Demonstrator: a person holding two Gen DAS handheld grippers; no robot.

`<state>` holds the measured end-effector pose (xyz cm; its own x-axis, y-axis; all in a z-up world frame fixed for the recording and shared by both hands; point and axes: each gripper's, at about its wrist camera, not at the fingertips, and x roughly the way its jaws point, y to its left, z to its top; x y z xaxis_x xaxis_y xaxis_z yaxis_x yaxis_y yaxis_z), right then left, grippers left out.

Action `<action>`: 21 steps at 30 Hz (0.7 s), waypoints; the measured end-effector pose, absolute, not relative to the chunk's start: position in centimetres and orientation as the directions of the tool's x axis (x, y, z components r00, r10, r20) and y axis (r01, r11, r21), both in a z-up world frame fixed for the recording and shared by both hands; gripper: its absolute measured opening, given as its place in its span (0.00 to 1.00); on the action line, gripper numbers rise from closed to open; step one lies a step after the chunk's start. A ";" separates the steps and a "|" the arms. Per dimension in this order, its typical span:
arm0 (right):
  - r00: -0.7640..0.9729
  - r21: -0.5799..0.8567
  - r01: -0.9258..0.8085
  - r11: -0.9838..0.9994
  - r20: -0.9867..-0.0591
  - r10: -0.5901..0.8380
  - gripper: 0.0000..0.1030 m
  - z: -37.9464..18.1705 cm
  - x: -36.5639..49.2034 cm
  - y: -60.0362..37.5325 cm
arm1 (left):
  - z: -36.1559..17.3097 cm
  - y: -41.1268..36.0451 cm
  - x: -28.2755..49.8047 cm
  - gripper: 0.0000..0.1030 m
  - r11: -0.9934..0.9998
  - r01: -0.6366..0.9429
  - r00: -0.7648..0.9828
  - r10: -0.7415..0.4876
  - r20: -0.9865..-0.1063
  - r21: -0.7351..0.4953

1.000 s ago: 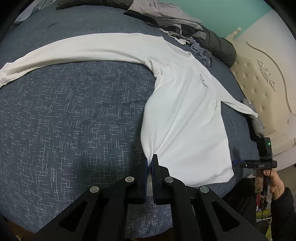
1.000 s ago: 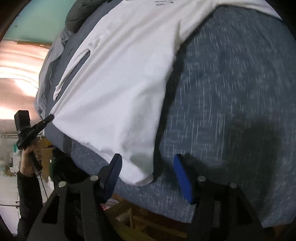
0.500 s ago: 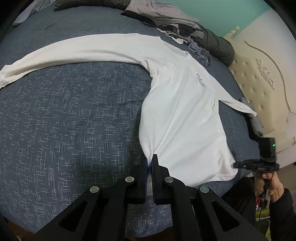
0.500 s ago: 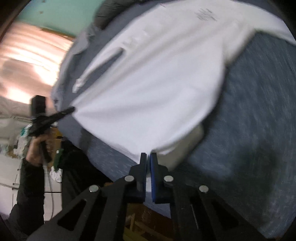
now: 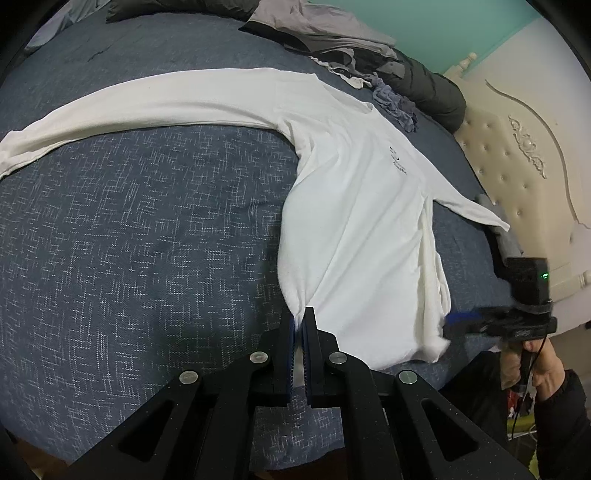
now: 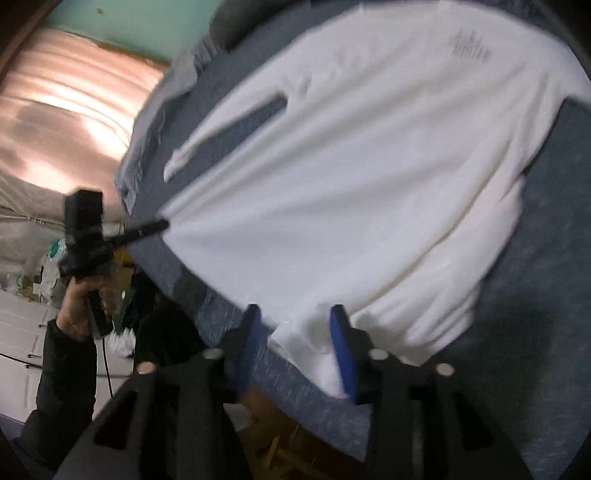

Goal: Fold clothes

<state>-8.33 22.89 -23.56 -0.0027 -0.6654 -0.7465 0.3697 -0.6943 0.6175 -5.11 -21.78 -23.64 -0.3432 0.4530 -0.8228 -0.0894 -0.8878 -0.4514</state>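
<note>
A white long-sleeve shirt (image 5: pixel 369 221) lies spread front-up on the dark blue bed (image 5: pixel 147 240), one sleeve stretched far to the left. My left gripper (image 5: pixel 298 314) is shut on the near hem corner, which puckers into its pads. In the right wrist view the shirt (image 6: pixel 369 166) is rumpled along its other side. There my right gripper (image 6: pixel 295 314) has its jaws opening, with the bunched hem corner lying loose between them. The right gripper (image 5: pixel 461 319) also shows in the left wrist view at the shirt's lower right corner. The left gripper (image 6: pixel 162 223) shows pinching the far hem.
A pile of grey clothes (image 5: pixel 332 33) and a dark jacket (image 5: pixel 432 92) lie at the head of the bed, by the cream headboard (image 5: pixel 517 147). The bed's edge runs just under both grippers. A person's hand (image 6: pixel 81 302) in a dark sleeve holds the left gripper.
My right gripper closed on the hem corner, lifted and shifted it, then opened again. That side of the shirt is now bunched. The left gripper has not moved.
</note>
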 end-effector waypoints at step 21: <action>-0.037 0.481 0.321 -0.816 -0.855 -0.518 0.06 -30.1 -10.0 24.7 | -23.7 -21.5 -5.1 0.04 -0.887 -0.093 -0.337 0.456 -0.823 -0.453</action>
